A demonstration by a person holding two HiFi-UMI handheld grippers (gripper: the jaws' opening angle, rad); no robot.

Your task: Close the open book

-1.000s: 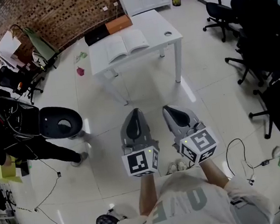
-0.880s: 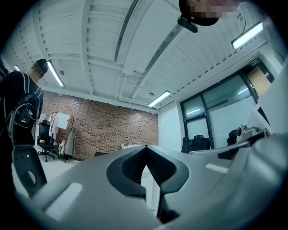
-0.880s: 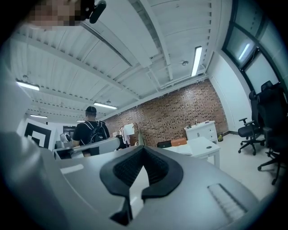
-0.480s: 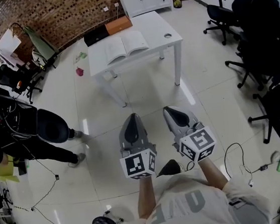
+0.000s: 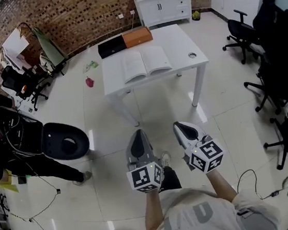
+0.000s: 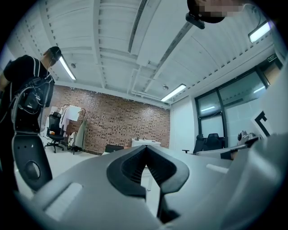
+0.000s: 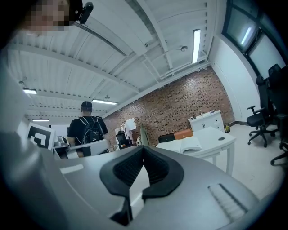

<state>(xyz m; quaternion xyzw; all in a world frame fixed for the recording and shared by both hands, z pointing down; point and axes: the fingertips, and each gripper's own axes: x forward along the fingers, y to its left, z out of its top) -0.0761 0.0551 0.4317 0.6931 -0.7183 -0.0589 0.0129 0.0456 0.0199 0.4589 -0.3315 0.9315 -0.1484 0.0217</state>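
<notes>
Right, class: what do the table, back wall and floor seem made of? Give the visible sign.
Table: smooth matt white, probably painted or laminated board. Back wall: bare brick, mortar joints visible. Floor: glossy pale tiles, showing grout lines and light reflections.

White pages on the open book (image 5: 146, 63), white again for the table (image 5: 177, 42) and the cabinet (image 5: 164, 5); one black box (image 5: 110, 47), one orange box (image 5: 137, 36). Red-brown brick wall (image 5: 69, 17) speckled with pale mortar, glossy off-white tiled floor (image 5: 113, 157), black office chairs (image 5: 241, 35). Grey shells with black pads on the left gripper (image 5: 138, 133) and right gripper (image 5: 183, 125), white cubes (image 5: 145, 177) patterned with black square markers. All black for the bystander's clothes (image 5: 0, 134) and round seat (image 5: 65, 140); pale grey, with faint lettering, for the wearer's shirt (image 5: 198, 214)
</notes>
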